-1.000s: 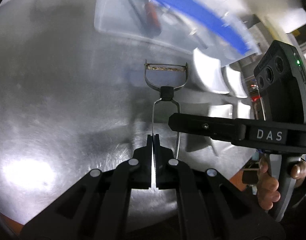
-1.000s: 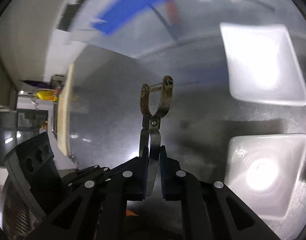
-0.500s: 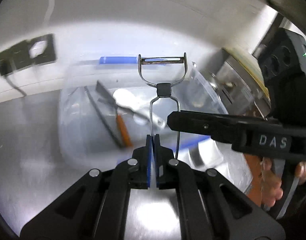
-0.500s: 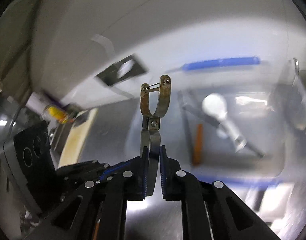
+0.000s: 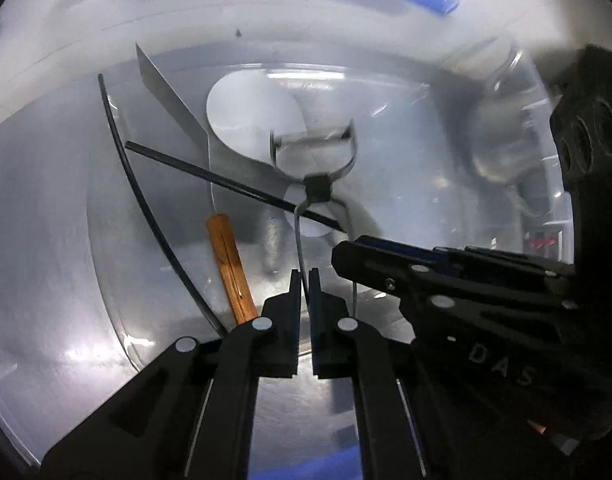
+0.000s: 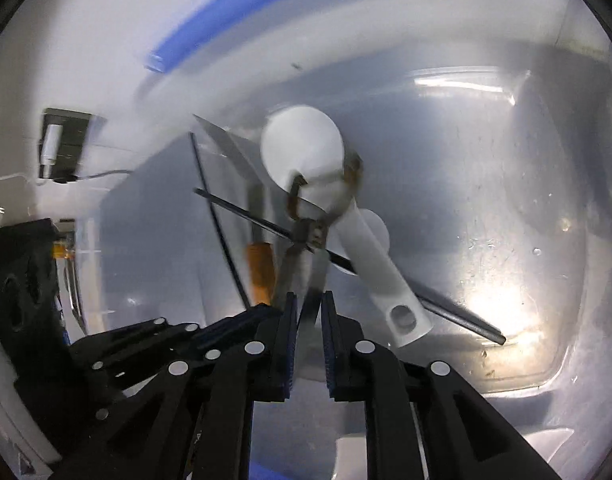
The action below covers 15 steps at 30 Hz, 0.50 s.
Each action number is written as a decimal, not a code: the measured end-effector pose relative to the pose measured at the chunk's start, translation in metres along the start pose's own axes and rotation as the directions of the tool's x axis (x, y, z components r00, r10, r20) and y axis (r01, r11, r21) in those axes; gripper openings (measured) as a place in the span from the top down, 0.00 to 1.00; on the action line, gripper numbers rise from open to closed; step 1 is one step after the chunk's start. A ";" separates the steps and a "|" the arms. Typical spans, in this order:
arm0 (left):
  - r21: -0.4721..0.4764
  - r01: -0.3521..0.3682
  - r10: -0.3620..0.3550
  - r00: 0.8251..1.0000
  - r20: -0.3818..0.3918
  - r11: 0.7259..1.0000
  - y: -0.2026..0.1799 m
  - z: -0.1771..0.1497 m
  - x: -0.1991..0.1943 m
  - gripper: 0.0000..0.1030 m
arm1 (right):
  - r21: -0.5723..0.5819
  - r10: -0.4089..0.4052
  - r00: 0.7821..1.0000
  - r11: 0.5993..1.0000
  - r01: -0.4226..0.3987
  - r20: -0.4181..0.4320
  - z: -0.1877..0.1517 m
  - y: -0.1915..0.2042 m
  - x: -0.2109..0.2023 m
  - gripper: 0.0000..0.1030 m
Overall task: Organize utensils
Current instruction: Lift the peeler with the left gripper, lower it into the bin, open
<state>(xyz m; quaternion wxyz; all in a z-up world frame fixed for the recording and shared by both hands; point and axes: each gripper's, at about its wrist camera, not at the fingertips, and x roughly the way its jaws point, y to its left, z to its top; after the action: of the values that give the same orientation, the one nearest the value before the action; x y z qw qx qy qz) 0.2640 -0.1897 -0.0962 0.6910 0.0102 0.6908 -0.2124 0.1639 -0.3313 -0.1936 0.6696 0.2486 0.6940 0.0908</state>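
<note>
Between the left tongs' [image 5: 304,280] closed tips, the peeler [image 5: 311,168] points straight ahead; the right tongs [image 6: 306,304] look parted around its handle.

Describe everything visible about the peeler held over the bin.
The peeler is a thin metal Y-type: a wire-loop handle, a dark joint, then a forked head with a blade slung across its tips. In the right wrist view the metal looks brownish and tarnished. Its head is motion-blurred. It points away from both cameras, over the clear plastic bin. The left gripper has one handle wire between its jaws; the handle also runs between the right gripper's jaws, whose contact is unclear.
</note>
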 end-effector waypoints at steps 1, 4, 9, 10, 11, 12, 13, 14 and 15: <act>0.006 -0.006 0.006 1.000 0.006 1.000 -0.001 -0.001 0.001 0.99 | 0.000 -0.010 1.000 1.000 0.010 -0.004 0.001 -0.001 0.002 0.85; 0.024 0.002 -0.004 0.996 0.090 1.000 -0.005 -0.010 -0.018 0.98 | -0.025 -0.071 0.997 0.997 0.072 0.038 -0.001 0.000 -0.010 0.76; 0.060 0.009 -0.028 0.946 0.323 0.998 -0.008 -0.056 -0.091 0.99 | -0.187 -0.109 0.949 0.968 0.169 0.294 -0.062 0.030 -0.098 0.66; 0.078 0.019 -0.047 0.929 0.366 0.997 -0.008 -0.070 -0.106 0.99 | -0.228 -0.085 0.935 0.958 0.171 0.343 -0.089 0.034 -0.116 0.60; 0.105 0.022 -0.064 0.910 0.409 0.994 -0.010 -0.090 -0.120 0.99 | -0.255 -0.068 0.926 0.951 0.173 0.372 -0.106 0.037 -0.127 0.59; 0.135 0.020 -0.078 0.897 0.436 0.991 -0.013 -0.107 -0.129 0.99 | -0.289 -0.049 0.917 0.941 0.175 0.396 -0.129 0.038 -0.138 0.59; 0.166 0.017 -0.091 0.889 0.449 0.986 -0.015 -0.122 -0.133 0.99 | -0.315 -0.040 0.914 0.932 0.180 0.405 -0.152 0.042 -0.142 0.57; 0.205 0.013 -0.105 0.888 0.447 0.979 -0.016 -0.143 -0.131 0.99 | -0.334 -0.041 0.910 0.923 0.193 0.413 -0.178 0.042 -0.142 0.53; 0.228 0.014 -0.115 0.893 0.436 0.973 -0.017 -0.159 -0.127 0.99 | -0.339 -0.052 0.902 0.916 0.213 0.428 -0.201 0.037 -0.141 0.50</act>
<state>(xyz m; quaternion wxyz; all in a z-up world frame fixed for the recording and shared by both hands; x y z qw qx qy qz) 0.1136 -0.1208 0.0227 0.8181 0.0140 0.4861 -0.3069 -0.0269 -0.3232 -0.0346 0.8400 0.0798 0.5227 0.1216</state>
